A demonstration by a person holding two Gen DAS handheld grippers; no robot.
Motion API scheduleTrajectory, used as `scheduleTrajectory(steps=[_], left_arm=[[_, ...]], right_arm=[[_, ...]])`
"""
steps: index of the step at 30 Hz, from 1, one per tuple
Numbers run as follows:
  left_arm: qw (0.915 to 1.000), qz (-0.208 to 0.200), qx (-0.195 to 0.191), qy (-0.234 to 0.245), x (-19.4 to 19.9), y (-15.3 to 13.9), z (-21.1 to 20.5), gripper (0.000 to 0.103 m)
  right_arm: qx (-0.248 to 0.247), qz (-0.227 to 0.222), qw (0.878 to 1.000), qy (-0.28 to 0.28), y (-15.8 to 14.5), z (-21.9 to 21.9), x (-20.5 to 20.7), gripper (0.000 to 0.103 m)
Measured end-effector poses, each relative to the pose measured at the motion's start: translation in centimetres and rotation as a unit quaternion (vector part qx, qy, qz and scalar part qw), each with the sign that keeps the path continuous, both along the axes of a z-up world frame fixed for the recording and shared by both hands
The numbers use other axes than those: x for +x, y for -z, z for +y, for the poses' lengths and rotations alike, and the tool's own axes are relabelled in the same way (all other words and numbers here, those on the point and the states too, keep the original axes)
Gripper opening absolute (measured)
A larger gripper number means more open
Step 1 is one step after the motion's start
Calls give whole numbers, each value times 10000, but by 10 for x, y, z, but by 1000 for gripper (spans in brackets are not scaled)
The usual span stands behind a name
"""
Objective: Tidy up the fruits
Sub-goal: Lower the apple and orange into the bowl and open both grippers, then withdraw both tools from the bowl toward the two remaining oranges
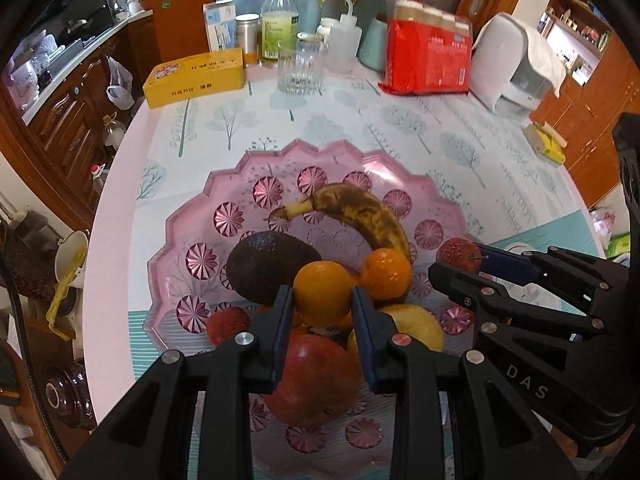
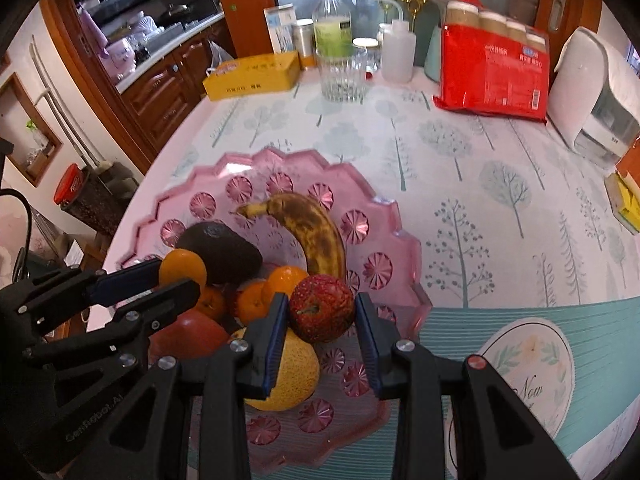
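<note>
A pink scalloped plate [image 1: 192, 216] [image 2: 396, 240] holds a spotted banana [image 1: 360, 208] [image 2: 316, 232], a dark avocado [image 1: 268, 268] [image 2: 224, 252], tangerines [image 1: 386, 268] [image 2: 286, 280], a red apple [image 1: 316, 380] [image 2: 188, 336] and a yellow pear [image 1: 416, 326] [image 2: 296, 376]. My left gripper [image 1: 322, 312] is shut on an orange tangerine [image 1: 322, 292] above the pile; it also shows in the right wrist view [image 2: 182, 268]. My right gripper [image 2: 322, 320] is shut on a small red apple [image 2: 322, 308], also seen in the left wrist view [image 1: 458, 254], at the plate's right side.
At the table's back stand a yellow box [image 1: 196, 76], a glass tumbler [image 1: 300, 68], bottles [image 1: 280, 20], a red package [image 1: 428, 52] and a white appliance [image 1: 516, 64]. A yellow item [image 1: 548, 144] lies at the right edge. A teal placemat [image 2: 520, 360] lies under the plate's near side.
</note>
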State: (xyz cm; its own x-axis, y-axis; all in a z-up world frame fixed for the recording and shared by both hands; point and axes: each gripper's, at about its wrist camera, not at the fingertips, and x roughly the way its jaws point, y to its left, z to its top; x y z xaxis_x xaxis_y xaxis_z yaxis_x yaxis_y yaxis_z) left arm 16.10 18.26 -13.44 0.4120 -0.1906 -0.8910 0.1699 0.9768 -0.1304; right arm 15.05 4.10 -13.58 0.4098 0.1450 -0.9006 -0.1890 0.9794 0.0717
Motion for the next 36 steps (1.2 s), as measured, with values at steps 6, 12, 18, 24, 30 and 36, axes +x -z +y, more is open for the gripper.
scheduleTrajectory(steps=[6,12,18,24,30,36], left_arm=[[9998,-11,188,-65,0,3,2,61],[9996,-31,230,-129,-3,-2,5,73],[9993,-72,308,-195,-9,-9,5,79],[9993,-119,298,-207,-20,-19,4,80],[9993,-180,289,-150,-35,-28,-3,80],[9993,-239,285,-63,-54,-38,-12,80]], right_arm=[[36,142,9999,65,7,-4,2,35],[129,157,9997,122,4,-8,1,36],[184,95,9997,122,-3,-10,-6,37],[217,-27,9997,87,-13,-12,-16,37],[269,-107,9994,164,-21,-20,-27,37],[329,-184,9989,281,-30,-34,-41,37]])
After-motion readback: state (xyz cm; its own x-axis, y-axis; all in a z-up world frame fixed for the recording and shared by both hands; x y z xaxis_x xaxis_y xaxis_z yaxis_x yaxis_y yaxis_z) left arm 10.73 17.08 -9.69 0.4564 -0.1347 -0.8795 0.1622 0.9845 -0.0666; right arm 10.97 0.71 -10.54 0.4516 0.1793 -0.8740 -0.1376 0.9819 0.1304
